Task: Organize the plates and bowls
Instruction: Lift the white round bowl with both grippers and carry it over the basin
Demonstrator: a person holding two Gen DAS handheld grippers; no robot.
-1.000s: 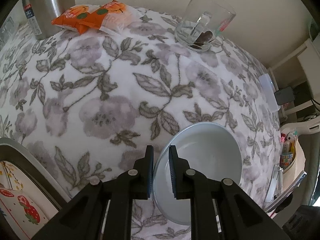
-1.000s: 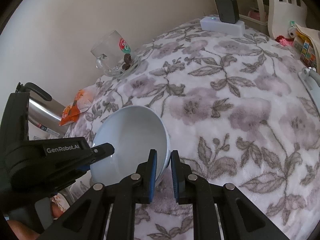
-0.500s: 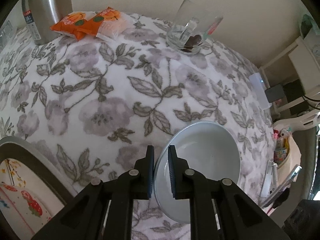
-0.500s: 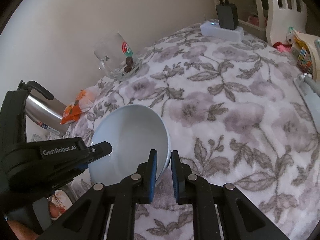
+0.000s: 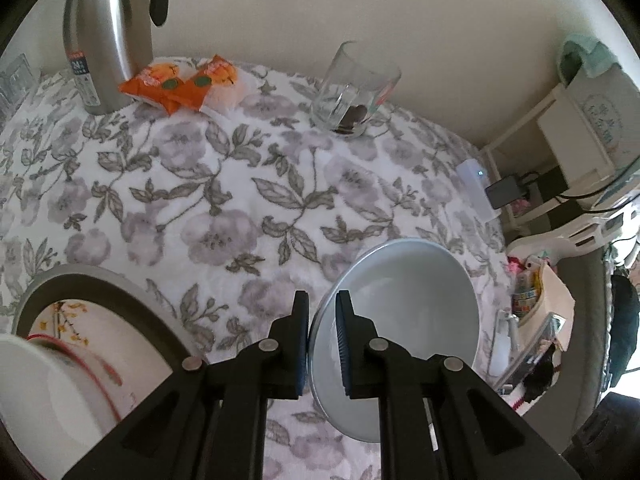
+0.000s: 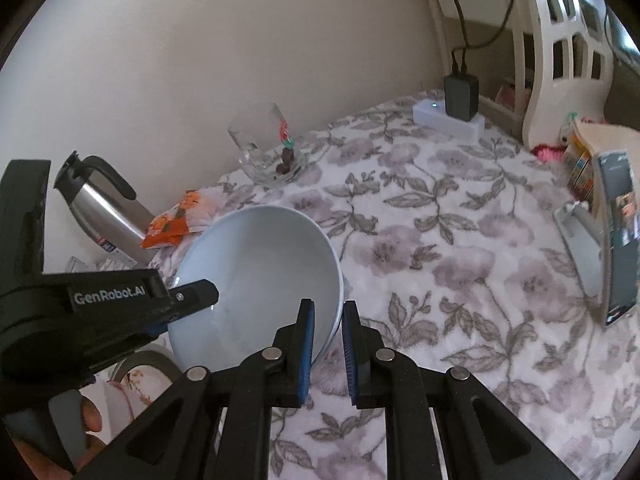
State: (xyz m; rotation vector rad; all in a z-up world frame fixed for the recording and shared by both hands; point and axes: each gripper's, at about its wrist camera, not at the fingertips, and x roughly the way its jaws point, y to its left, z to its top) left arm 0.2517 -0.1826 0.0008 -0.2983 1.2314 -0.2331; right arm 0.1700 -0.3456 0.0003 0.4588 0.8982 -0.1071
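I hold the pale blue bowl (image 5: 404,316) from two sides. My left gripper (image 5: 322,344) has its jaws narrowed on the bowl's rim, one blue pad outside and one inside, low in the middle of the left wrist view. My right gripper (image 6: 327,350) has its jaws clamped the same way on the opposite rim, at the bottom centre of the right wrist view, where the bowl (image 6: 260,280) tilts toward the left of the frame and my left gripper (image 6: 192,294) reaches in from the left edge. Whether the bowl's underside touches the floral surface (image 5: 224,200) I cannot tell.

In the lower left of the left wrist view sit a grey-rimmed plate (image 5: 100,292) with a painted pattern and, over it at the frame's edge, a white dish (image 5: 44,392) with a red line. Far back on the surface, at the upper left, a steel flask (image 5: 106,32) stands by the wall with an orange snack packet (image 5: 184,84) just beside it. A glass mug (image 5: 354,88) stands at the upper centre, something dark in its bottom. A white box (image 5: 478,188) with a small light lies at the right edge of the surface.
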